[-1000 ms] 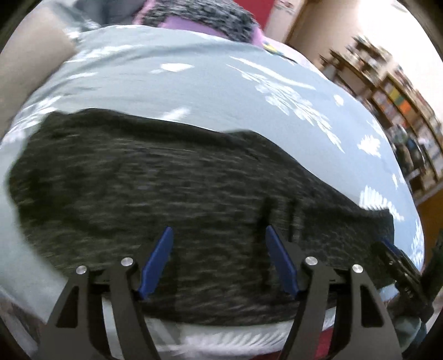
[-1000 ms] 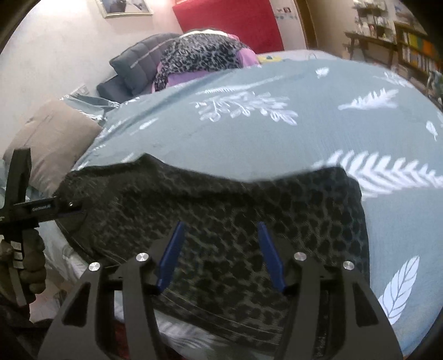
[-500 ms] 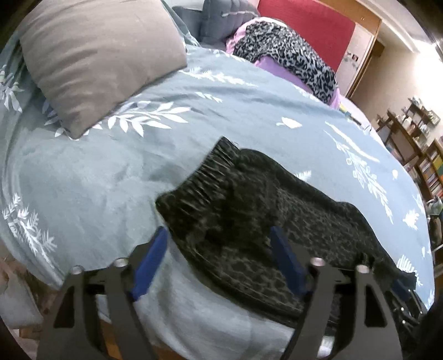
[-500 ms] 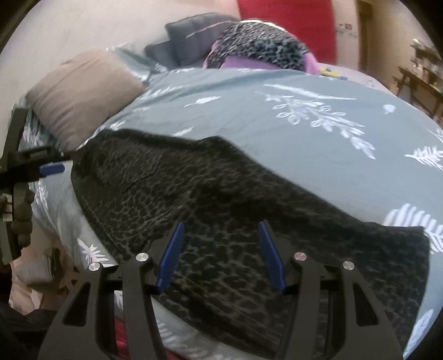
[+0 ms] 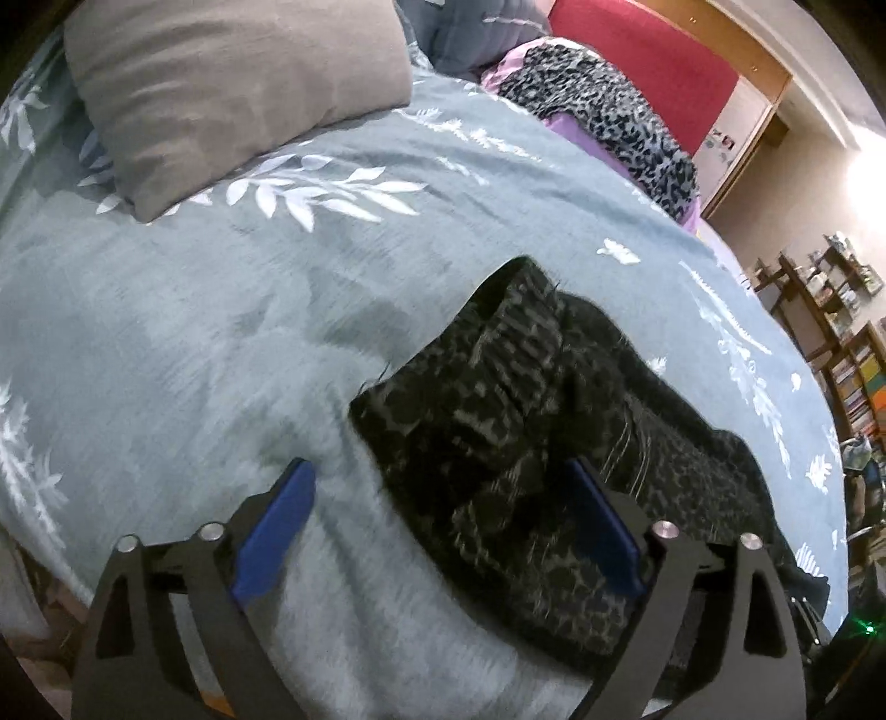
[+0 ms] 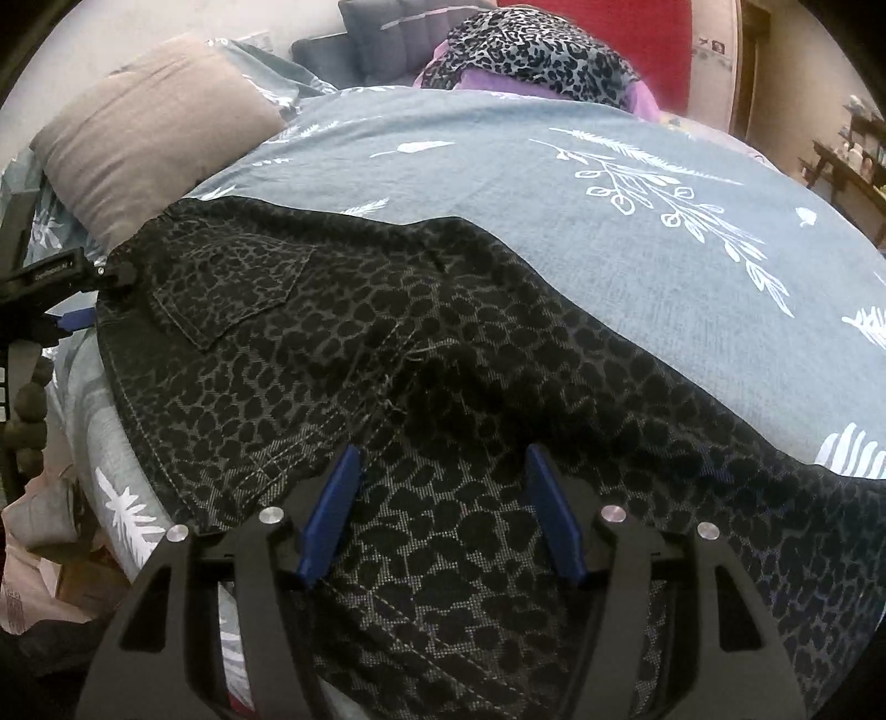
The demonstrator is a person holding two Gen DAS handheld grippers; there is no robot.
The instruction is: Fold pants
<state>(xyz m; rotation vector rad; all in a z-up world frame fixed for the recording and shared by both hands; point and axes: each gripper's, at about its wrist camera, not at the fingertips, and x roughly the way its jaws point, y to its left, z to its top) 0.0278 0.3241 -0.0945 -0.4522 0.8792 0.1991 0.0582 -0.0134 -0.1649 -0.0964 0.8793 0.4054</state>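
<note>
The dark grey pants with black leopard spots (image 6: 443,354) lie flat along the near edge of the bed, on the grey-blue bed cover with white leaf prints (image 6: 637,232). A square back pocket (image 6: 232,282) faces up near the waist end, and pale stitching runs down the seams. The waist end sits close to the tan pillow (image 6: 144,133); the legs stretch away to the other side and run out of the picture. Behind the pants the cover is wide and bare, so there is lots of room to move them. The right gripper (image 6: 440,509) hangs just over the middle of the pants with its blue fingers (image 6: 332,509) spread apart, holding nothing. The left gripper (image 5: 437,531) is at the waist end, also spread wide, with one blue pad over the cover and the other over the cloth. In that view the waistband (image 5: 515,343) is bunched and blurry. A spotted blanket on purple cloth (image 6: 531,50) sits far back.
</note>
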